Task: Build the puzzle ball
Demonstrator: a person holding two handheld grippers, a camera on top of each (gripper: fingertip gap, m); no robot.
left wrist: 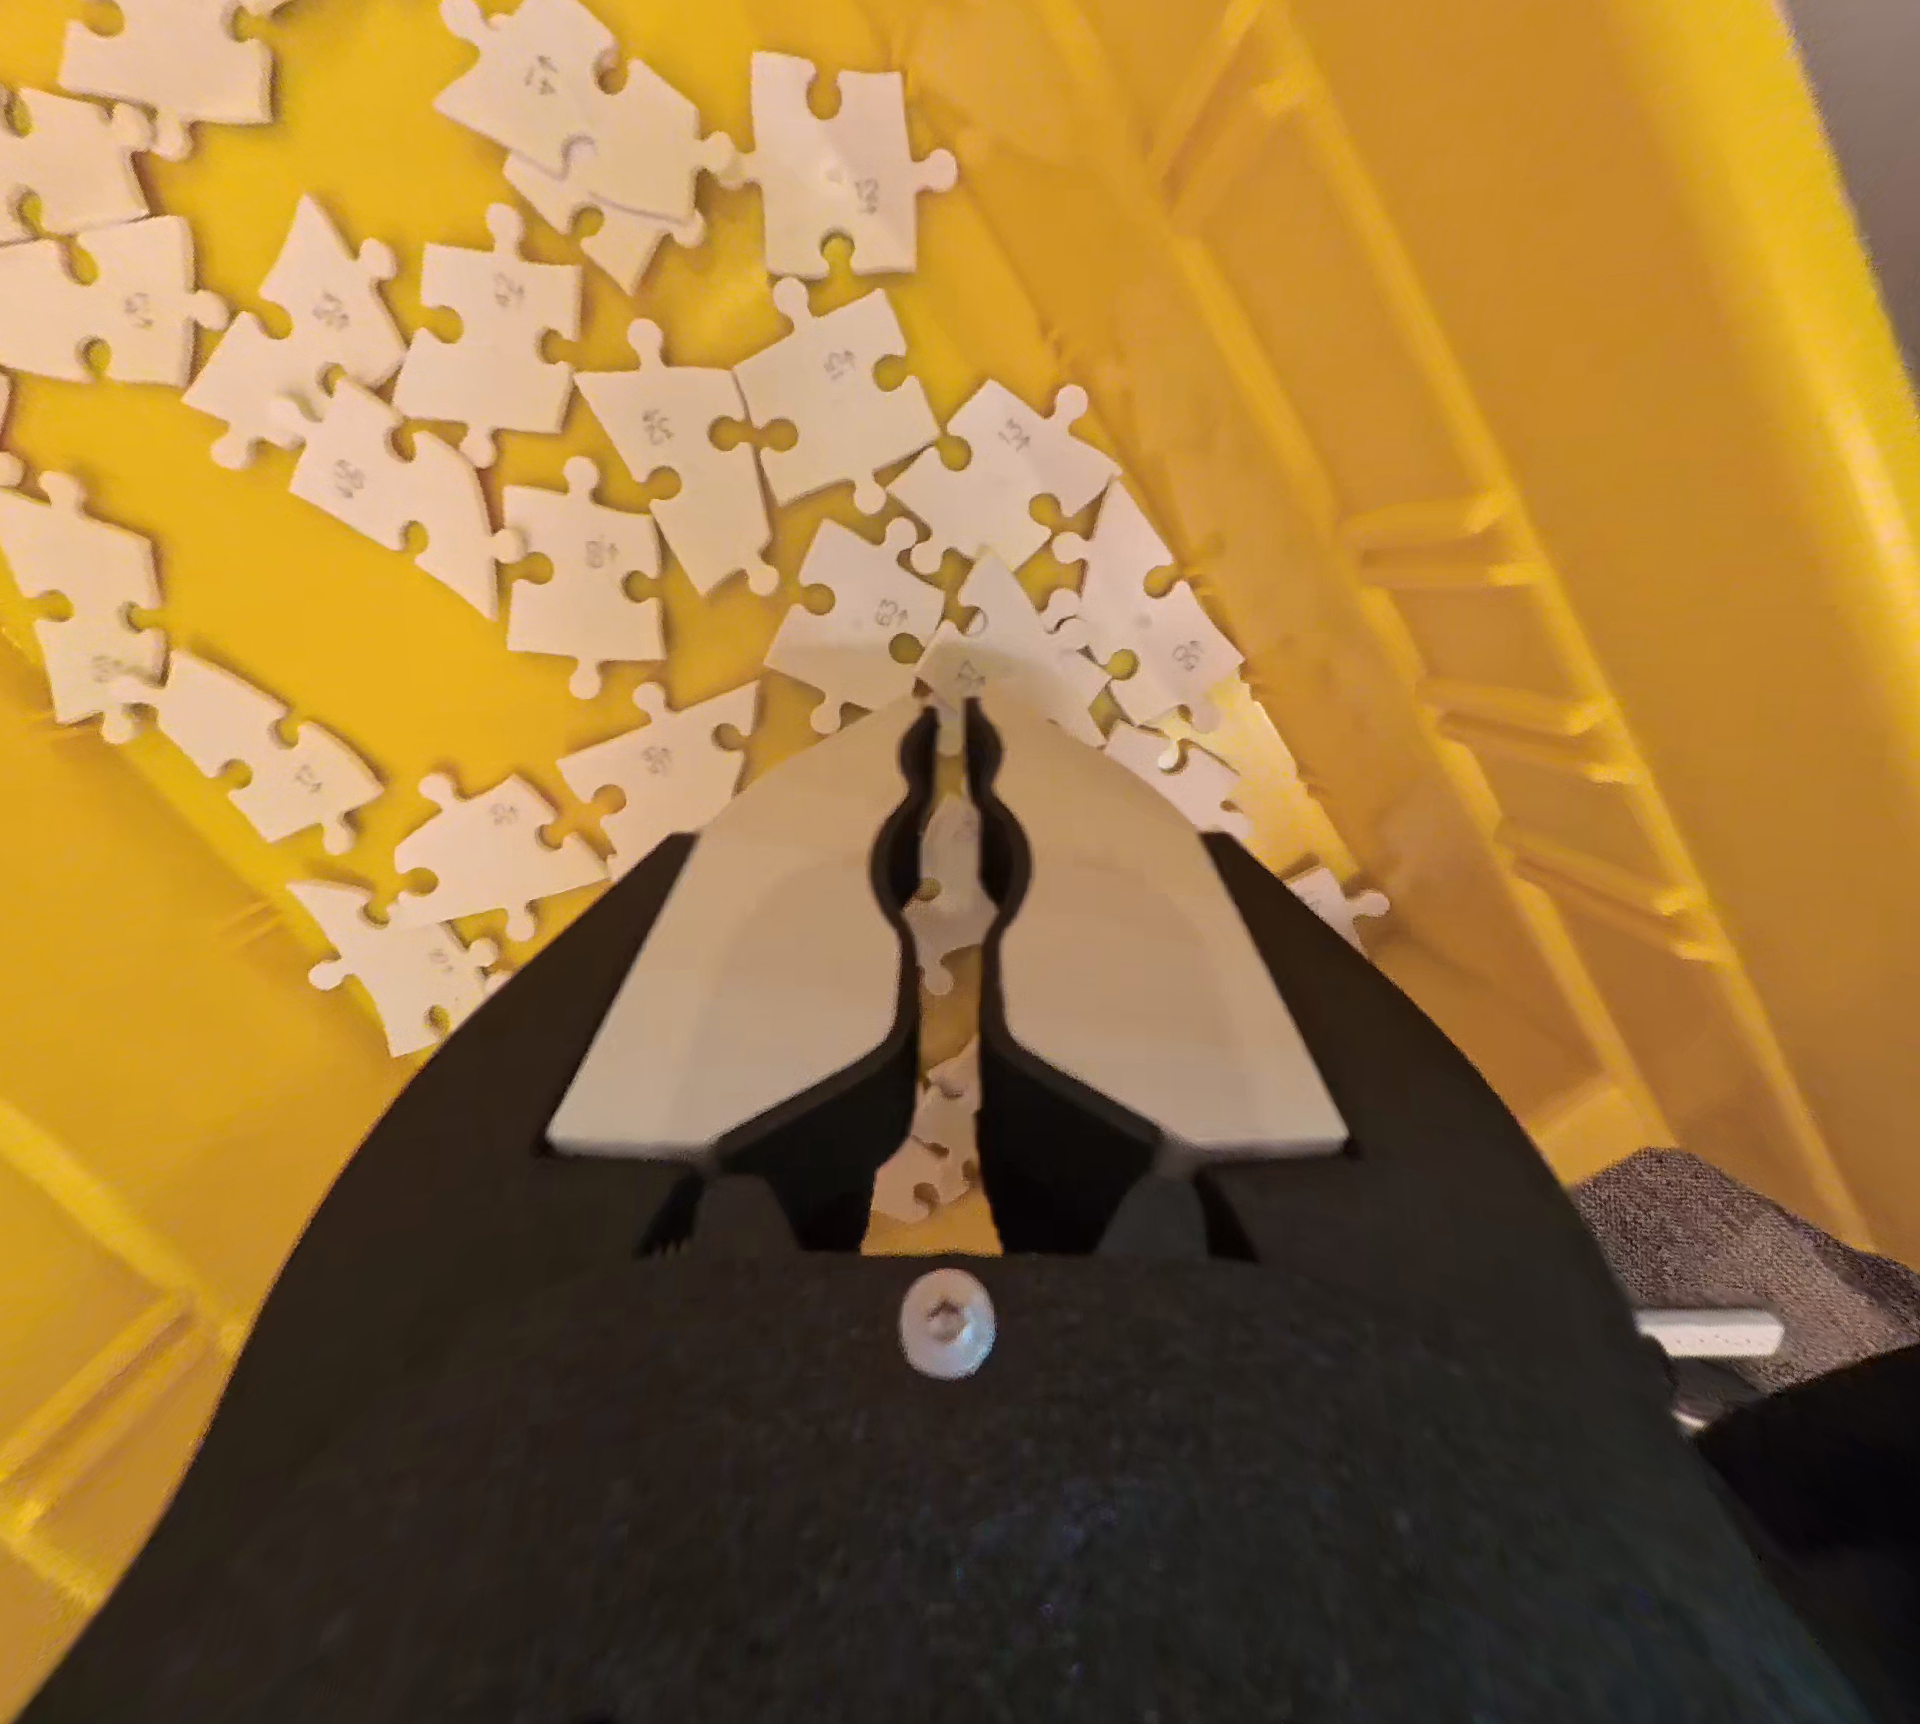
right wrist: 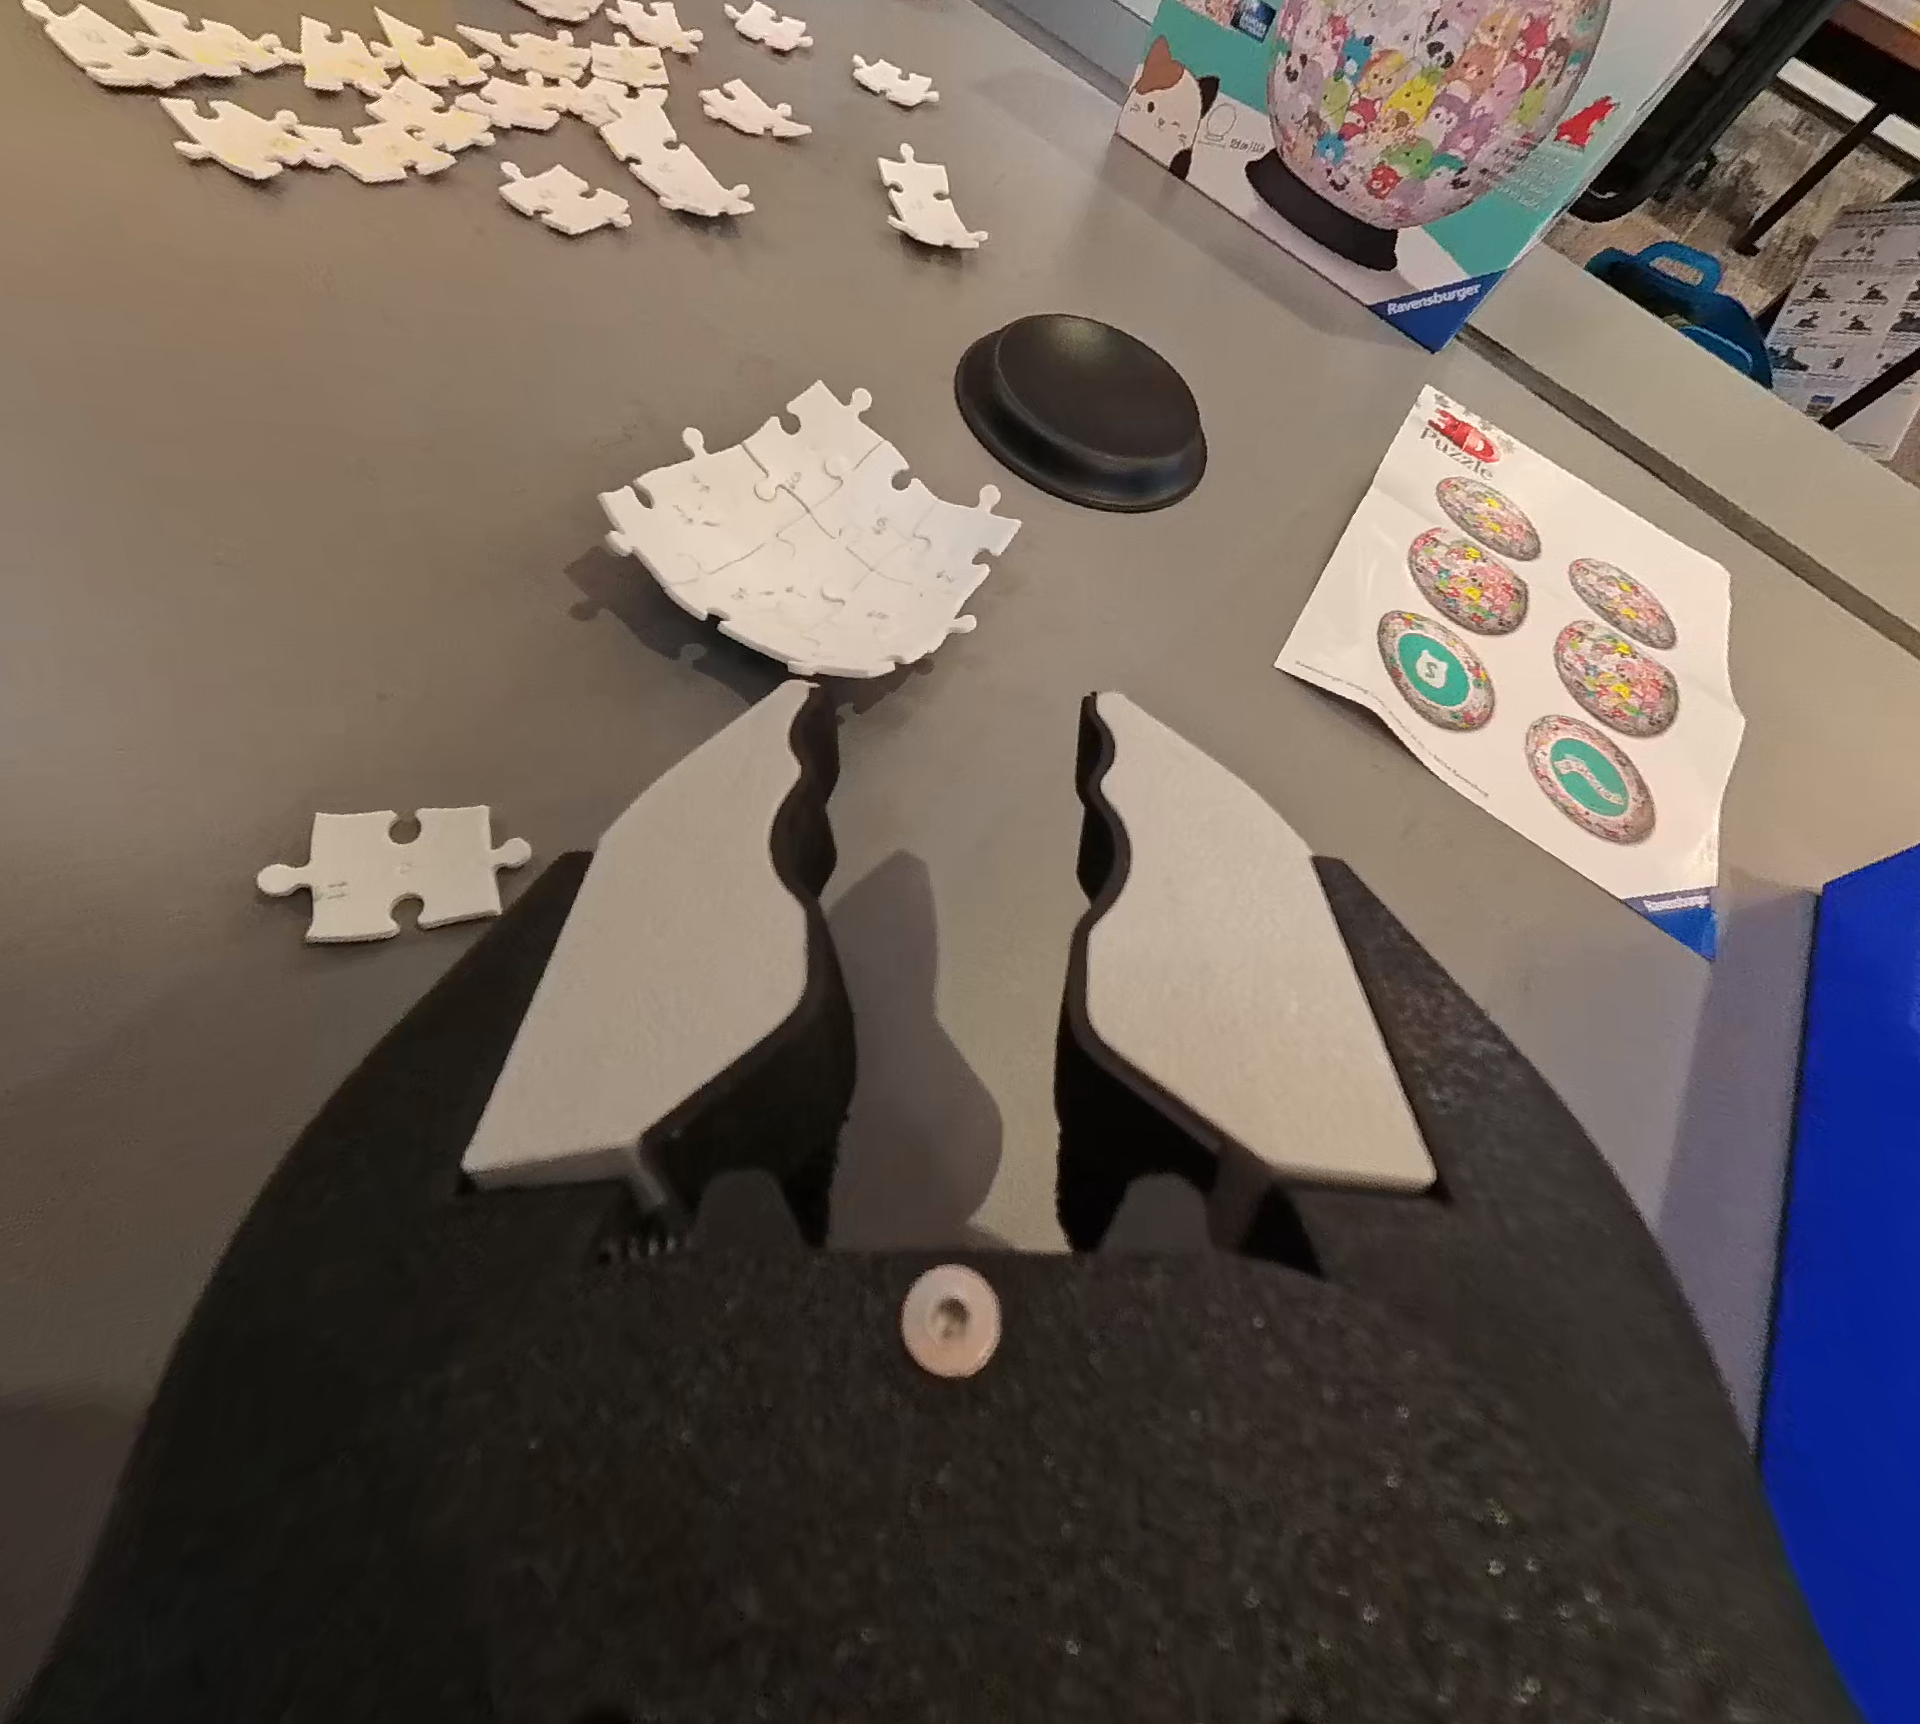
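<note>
**Left fingers pinched on a piece in the bin; right fingers spread over the table**

My left gripper (left wrist: pixel 954 713) is inside the yellow bin (left wrist: pixel 1403 324). Its two fingers are drawn almost together, clamped on the edge of one white puzzle piece (left wrist: pixel 961 666) that stands up at the tips. Loose white pieces (left wrist: pixel 582 469) lie blank side up, scattered across the bin floor from 9 o'clock round to 1 o'clock of my fingertips, several overlapping. The ribbed bin wall rises at 2 o'clock.

My right gripper (right wrist: pixel 951 703) hangs above the grey table (right wrist: pixel 312 448) with its fingers spread wide and nothing between them. The partly built section of the puzzle ball (right wrist: pixel 805 547), a shallow curved dish of joined white pieces, rests on the table just beyond the tips at 11 o'clock. The black stand (right wrist: pixel 1081 412) sits beside it at 1 o'clock, apart from it. A joined pair of pieces (right wrist: pixel 390 869) lies flat at 9 o'clock of my left finger. More unsorted pieces (right wrist: pixel 447 90) are spread at 11 o'clock, well beyond. The puzzle box (right wrist: pixel 1455 43) stands at 1 o'clock, and the instruction sheet (right wrist: pixel 1527 656) lies at 3 o'clock.
</note>
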